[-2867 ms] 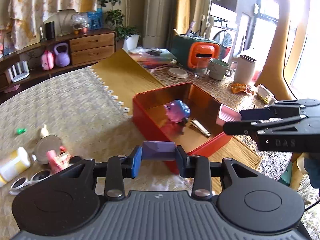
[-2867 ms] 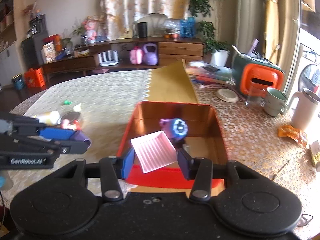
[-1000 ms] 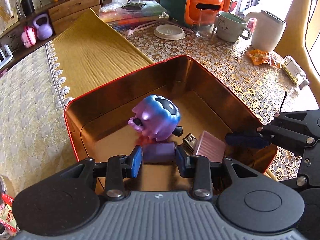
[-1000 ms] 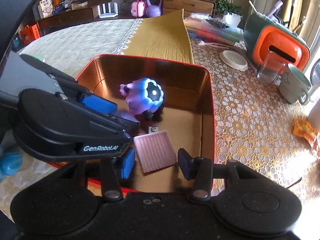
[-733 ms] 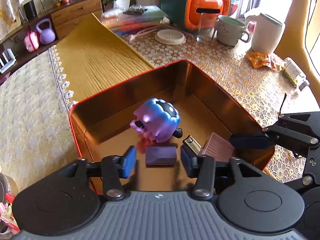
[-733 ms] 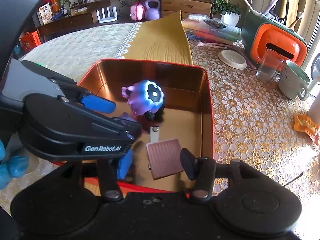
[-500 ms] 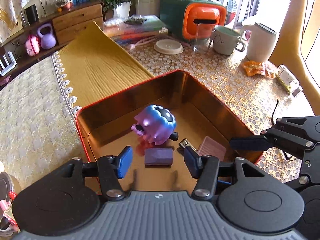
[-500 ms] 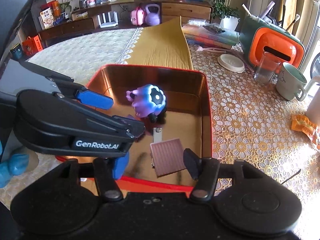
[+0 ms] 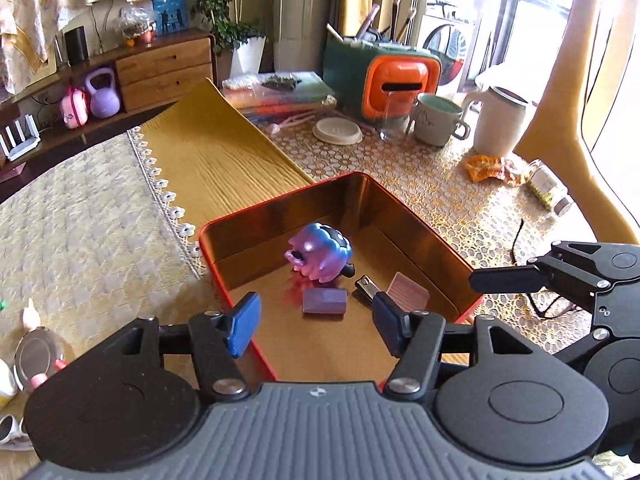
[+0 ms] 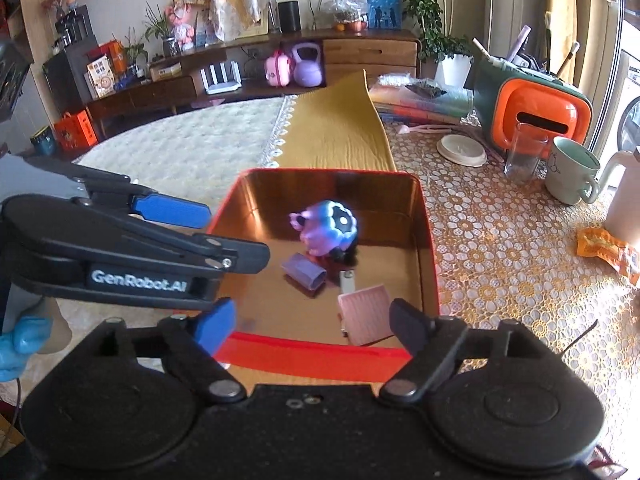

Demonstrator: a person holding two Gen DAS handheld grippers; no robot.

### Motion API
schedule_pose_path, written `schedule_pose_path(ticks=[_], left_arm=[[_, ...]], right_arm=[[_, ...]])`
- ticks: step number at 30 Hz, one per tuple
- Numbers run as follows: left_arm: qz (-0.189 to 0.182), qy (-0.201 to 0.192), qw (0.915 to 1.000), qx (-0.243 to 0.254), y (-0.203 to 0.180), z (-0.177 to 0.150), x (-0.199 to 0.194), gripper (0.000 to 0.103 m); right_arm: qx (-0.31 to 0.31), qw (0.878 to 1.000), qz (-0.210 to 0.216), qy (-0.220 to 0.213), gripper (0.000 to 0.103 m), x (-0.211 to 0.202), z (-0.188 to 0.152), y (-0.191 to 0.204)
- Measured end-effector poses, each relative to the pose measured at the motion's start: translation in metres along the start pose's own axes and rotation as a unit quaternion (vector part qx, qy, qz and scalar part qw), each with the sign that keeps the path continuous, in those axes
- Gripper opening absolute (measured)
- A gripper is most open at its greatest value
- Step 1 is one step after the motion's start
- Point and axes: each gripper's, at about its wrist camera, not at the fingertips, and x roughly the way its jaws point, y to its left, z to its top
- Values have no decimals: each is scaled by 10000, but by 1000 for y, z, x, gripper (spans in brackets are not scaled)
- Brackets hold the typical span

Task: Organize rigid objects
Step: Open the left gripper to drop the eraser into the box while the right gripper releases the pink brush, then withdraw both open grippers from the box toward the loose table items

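A red tin box (image 9: 404, 205) (image 10: 427, 240) with a gold inside sits on the table. In it lie a purple-blue toy (image 9: 320, 251) (image 10: 330, 228), a purple block (image 9: 324, 301) (image 10: 305, 271), a nail clipper (image 9: 366, 287) (image 10: 347, 280) and a pink ridged square (image 9: 408, 291) (image 10: 366, 314). My left gripper (image 9: 316, 326) is open and empty above the box's near edge. My right gripper (image 10: 312, 326) is open and empty above the box's near wall; it also shows at the right of the left wrist view (image 9: 504, 280).
Left of the box lie a round mirror (image 9: 36, 354), sunglasses (image 9: 10, 432) and small items. Behind the box are a yellow cloth (image 9: 208, 160), an orange-green case (image 9: 384, 76), a glass (image 10: 524, 152), a mug (image 9: 436, 118), a white jug (image 9: 500, 124) and a white lid (image 9: 338, 130).
Both grippers carried their pieces into the box, opened and let go of the purple block and the pink square. Both have since pulled back and up, jaws wider.
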Motion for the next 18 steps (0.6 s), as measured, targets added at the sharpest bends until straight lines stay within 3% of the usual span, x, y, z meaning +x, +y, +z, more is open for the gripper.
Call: schedule_pose_path(ticks=[6,9,12,18], left_arm=[[14,-144,9999,-37,15,-14,-26,67],[62,-281,9995,-127,26,-23,-41,76],[11,-476,9986,-241,41,-33,-59,81],[172,-702,9969,-326,67,-49,-90,83]], right_arm=[[-50,9999,128,-68,96,-12,-3,17],[-145,9997,180,-92,101,-17,-5,29],[-287,9992,254,-132,102,-22,-6,42],[-425,9980,434,-192,103,-28,-8,70]])
